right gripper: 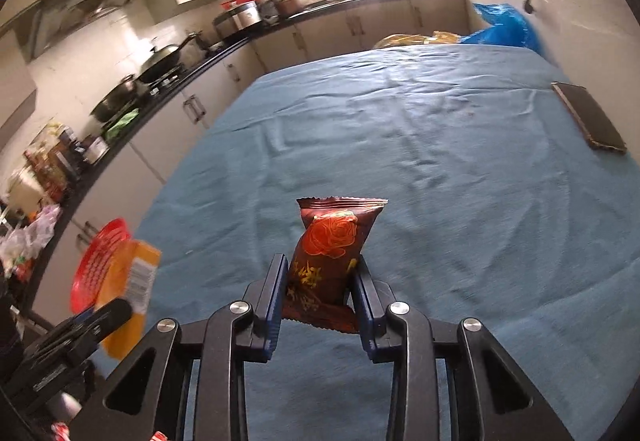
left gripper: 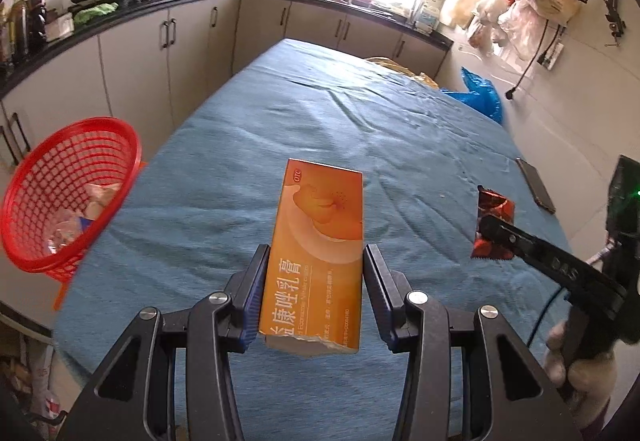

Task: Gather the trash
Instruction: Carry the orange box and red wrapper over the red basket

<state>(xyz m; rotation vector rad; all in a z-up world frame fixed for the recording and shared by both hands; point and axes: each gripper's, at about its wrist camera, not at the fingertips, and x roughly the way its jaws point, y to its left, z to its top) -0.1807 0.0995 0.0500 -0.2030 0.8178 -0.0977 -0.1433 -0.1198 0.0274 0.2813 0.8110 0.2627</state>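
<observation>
A: What are your tongs holding?
B: Your left gripper (left gripper: 316,257) clamps the orange box (left gripper: 320,241); your right gripper (right gripper: 322,269) clamps the red wrapper (right gripper: 330,253), both above the blue cloth (left gripper: 320,113)
A: And the basket (left gripper: 68,193)?
B: Off the table's left edge

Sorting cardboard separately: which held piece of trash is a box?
The orange box in the left gripper; the right gripper pinches a dark red snack wrapper.

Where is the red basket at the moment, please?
In the left wrist view the red basket sits at the left, beside the blue-covered table's left edge, below the cabinets.
</observation>
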